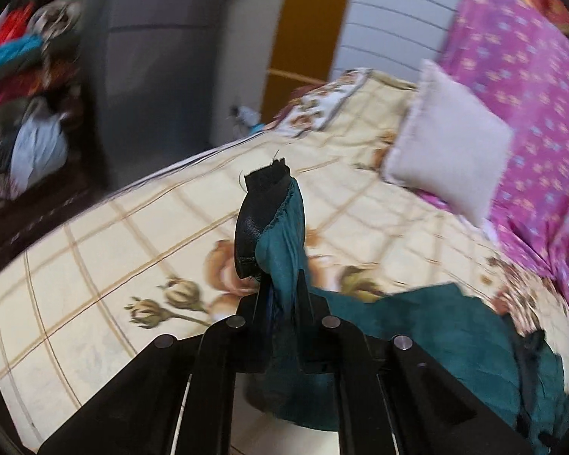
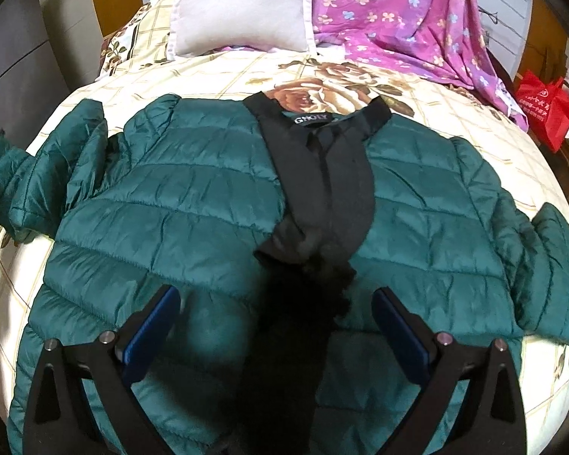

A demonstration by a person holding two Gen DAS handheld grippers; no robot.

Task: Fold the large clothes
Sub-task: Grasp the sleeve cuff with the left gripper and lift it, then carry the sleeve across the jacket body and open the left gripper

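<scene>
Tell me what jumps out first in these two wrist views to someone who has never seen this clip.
A teal quilted puffer jacket with a black collar lies spread front-up across the floral bedspread, filling the right wrist view. In the left wrist view, the left hand-held gripper is shut on a bunched teal-and-black edge of that jacket, lifted off the bed. Behind, a white pillow sits beside a purple flowered sheet.

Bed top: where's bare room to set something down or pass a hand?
Free: the cream bedspread strip between the green jacket collar and the white pillow; also the near-left stretch in the left wrist view. Crowded: the jacket covers the middle, sleeves reaching both edges; the purple sheet fills the far right.
</scene>
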